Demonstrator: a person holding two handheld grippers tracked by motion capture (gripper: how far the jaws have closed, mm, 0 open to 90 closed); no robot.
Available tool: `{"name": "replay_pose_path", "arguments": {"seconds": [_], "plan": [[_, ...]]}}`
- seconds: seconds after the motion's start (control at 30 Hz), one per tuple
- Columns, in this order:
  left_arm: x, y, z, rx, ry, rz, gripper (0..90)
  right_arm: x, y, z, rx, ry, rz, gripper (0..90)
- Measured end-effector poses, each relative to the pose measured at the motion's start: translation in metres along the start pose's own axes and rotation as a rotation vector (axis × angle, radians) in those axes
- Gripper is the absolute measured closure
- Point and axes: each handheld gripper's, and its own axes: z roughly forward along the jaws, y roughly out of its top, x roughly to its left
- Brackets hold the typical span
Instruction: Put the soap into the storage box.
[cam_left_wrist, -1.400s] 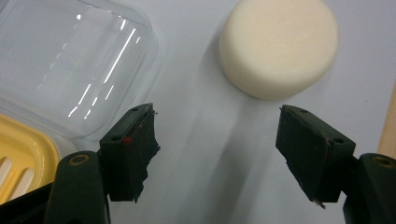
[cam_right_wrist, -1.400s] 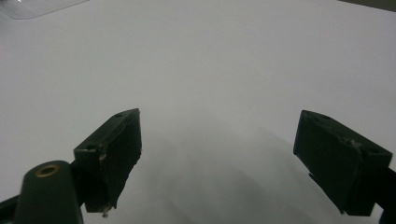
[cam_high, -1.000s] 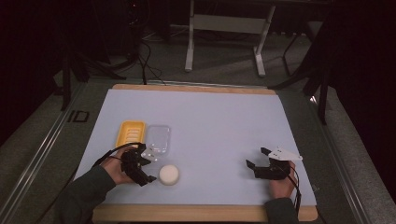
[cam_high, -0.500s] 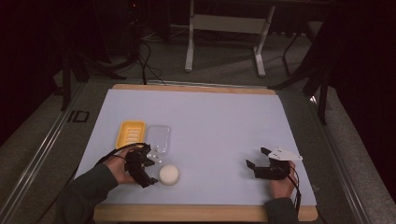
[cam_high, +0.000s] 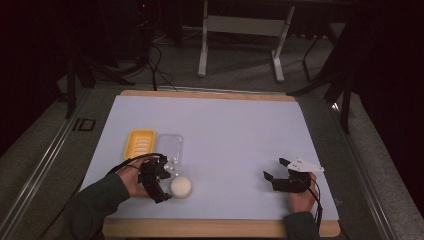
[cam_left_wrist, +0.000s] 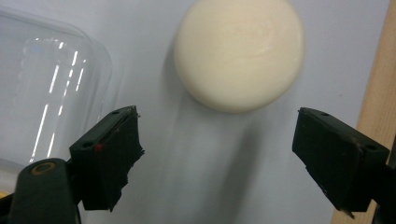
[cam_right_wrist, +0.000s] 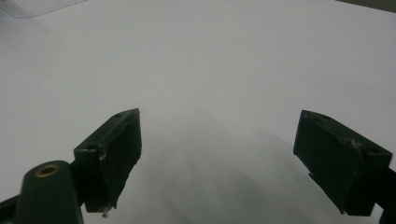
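Left gripper (cam_left_wrist: 217, 154) just opening, unmarked soap (cam_left_wrist: 239, 53) free

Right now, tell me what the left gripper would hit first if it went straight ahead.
The left gripper, jaws open, points at the round soap lying just ahead on the table; it would likely meet that first.

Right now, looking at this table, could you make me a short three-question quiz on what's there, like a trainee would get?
1. True or false: the left gripper is clamped on the round white soap bar.
2. Which lies nearest the soap bar: (a) yellow soap dish, (b) clear plastic lid, (c) right gripper?
3. What lies between the right gripper's jaws?

Key: 1. False: its jaws have just been opening, and the bar lies beyond them. 2. b. 3. Nothing but bare white table cover.
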Motion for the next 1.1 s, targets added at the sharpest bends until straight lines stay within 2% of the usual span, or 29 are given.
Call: {"name": "replay_pose_path", "arguments": {"seconds": [0.17, 0.53, 0.7, 0.93, 0.97, 1.1], "plan": [[0.0, 0.004, 0.0, -0.002, -0.003, 0.001, 14.8, 0.0, 0.0, 0.0, 0.0, 0.001, 0.001, 14.9], [-0.004, 0.014, 0.006, 0.028, -0.017, 0.027, 14.2, 0.0, 0.0, 0.0, 0.001, 0.003, 0.0, 14.9], [-0.004, 0.018, 0.01, 0.059, -0.012, 0.038, 14.6, 0.0, 0.0, 0.0, 0.0, 0.002, 0.0, 14.9], [-0.004, 0.024, 0.014, 0.068, -0.02, 0.048, 14.4, 0.0, 0.0, 0.0, 0.0, 0.003, -0.001, 14.9], [-0.004, 0.025, 0.015, 0.061, -0.023, 0.04, 14.0, 0.0, 0.0, 0.0, 0.001, 0.003, 0.0, 14.9], [-0.005, 0.028, 0.018, 0.074, -0.042, 0.057, 13.8, 0.0, 0.0, 0.0, 0.0, 0.003, -0.001, 14.9]]}}
